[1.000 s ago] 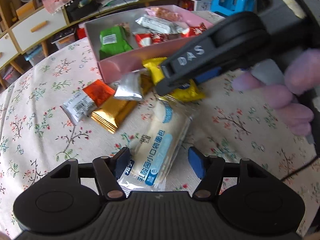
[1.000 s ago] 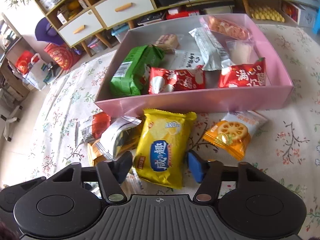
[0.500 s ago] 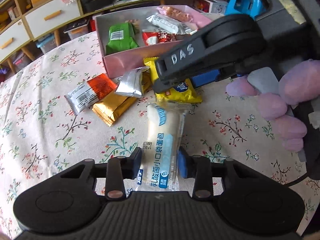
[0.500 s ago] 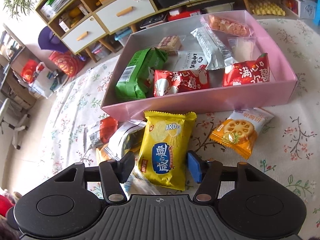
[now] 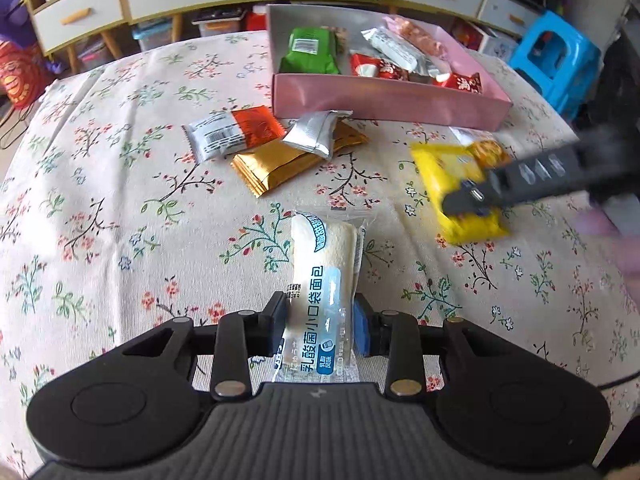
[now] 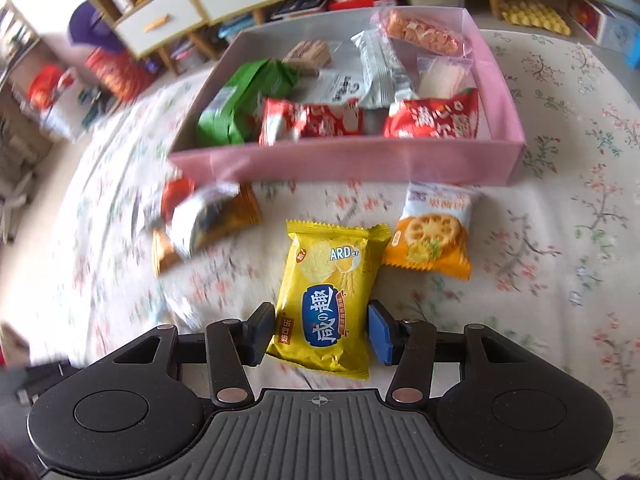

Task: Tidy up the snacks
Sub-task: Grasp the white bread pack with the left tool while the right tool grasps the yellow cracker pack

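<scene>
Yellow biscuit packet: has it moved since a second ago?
Yes. The yellow biscuit packet lay against the pink box; now floral cloth shows between them, and it sits between the right gripper, drawn away from the box.

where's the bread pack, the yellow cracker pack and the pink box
bread pack (image 5: 326,280), left wrist view, middle of the wrapper
yellow cracker pack (image 6: 330,296), right wrist view, centre of its printed front
pink box (image 6: 348,162), right wrist view, outer face of the near wall
</scene>
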Demonstrator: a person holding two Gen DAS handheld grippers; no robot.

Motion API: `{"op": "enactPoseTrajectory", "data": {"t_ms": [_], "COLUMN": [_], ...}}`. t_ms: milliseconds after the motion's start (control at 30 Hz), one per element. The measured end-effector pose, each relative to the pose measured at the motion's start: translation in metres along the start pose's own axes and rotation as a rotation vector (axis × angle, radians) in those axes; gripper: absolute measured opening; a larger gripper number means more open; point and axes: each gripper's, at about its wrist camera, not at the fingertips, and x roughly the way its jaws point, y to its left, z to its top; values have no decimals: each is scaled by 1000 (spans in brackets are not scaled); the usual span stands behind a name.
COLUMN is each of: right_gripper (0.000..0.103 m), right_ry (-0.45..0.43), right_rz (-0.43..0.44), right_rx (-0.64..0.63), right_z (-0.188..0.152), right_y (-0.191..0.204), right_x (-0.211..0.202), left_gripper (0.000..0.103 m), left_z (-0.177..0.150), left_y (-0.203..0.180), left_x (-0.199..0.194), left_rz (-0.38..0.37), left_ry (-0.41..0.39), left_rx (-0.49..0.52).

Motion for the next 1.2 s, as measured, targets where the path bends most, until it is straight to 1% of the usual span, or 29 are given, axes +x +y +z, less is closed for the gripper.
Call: {"op": "enactPoseTrajectory", "data": {"t_ms": [67,100,133,167,200,267,333,500,567,633,667,733,833,900,1067,1200], "right_gripper": [51,52,52,56,61,63,67,67,67,67,67,67,62,57,54,53], "right_ry": [3,-1,-5,-6,-10,-28,-52,-110,-139,-162,-174,-189,-210,-218,-206,-180], "right_rz": [3,4,5,10,16,18,8,5,-3,-12,-19,-28,-42,-42,-14,45], "right_rx": [-30,-42,-57,-80,-105,-156,-181,-178,-185,-209,-224,-250,-268,-267,-260,-219], "right_z": [-8,-11,-15,-18,-22,-28,-34,-44,-48,-52,-54,-56,-59,-59,-59,-57], "right_y": [-3,-5,-5,-6,-6,-4,-4,-4,-2,2,4,7,10,9,4,-2], "right_x": [-5,-7,-9,-9,-10,-11,-12,-13,-13,-11,-10,-9,-8,-9,-12,-18], "left_gripper": [33,36,44,48,54,56,56,57,54,46,45,39,32,31,29,28], "left_z": [-3,-5,-6,-5,-5,-7,-8,-6,-7,-7,-7,-7,-7,-6,-4,-2], "left_y": [0,-1,-3,-2,-3,-10,-14,-17,-18,-20,-20,-21,-20,-19,-14,-10], "left_x": [-1,-2,-2,0,1,3,4,7,7,6,6,6,6,6,5,4], "left_rz": [6,4,-1,-7,-4,28,49,74,86,90,94,106,113,108,87,63], "left_ry": [-15,-22,-27,-29,-30,-33,-38,-48,-55,-63,-66,-74,-82,-82,-78,-70], "left_rx": [-11,-9,-2,4,12,35,47,20,11,3,0,-4,-14,-13,-27,-53]}}
